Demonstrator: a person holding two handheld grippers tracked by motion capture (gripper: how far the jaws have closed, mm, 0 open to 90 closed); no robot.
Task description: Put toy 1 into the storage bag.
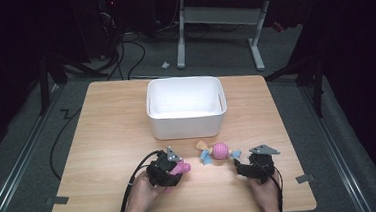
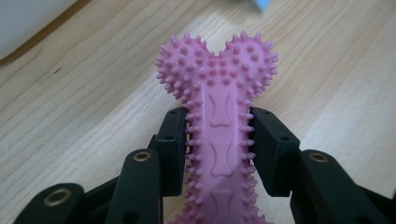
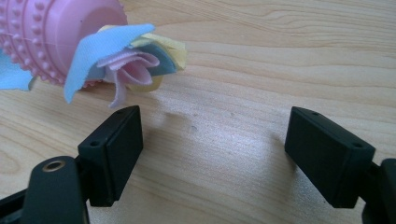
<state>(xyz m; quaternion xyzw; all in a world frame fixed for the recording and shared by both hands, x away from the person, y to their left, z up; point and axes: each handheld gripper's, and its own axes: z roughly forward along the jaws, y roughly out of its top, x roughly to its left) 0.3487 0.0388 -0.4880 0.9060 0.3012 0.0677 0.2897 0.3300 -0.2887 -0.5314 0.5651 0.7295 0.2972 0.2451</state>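
tabletop of pale wood is seen carrying a white bin at the middle, toward the far edge. a pink spiked ball toy with cloth strips of blue, yellow and pink is lying between the bin and the near edge, just beside the right gripper, whose jaws are spread apart over bare wood with nothing between them; the cloth tuft is seen just beyond its left jaw. nothing is placed between the bin and the left gripper.

a pink spiked bone toy is pinched by the left gripper, the pads being pressed against both sides of its shaft. the toy is held near the near edge, left of the middle. its long axis is run along the jaws, and its two-lobed end is pointed away from the gripper, out past the pads, toward the ball toy.
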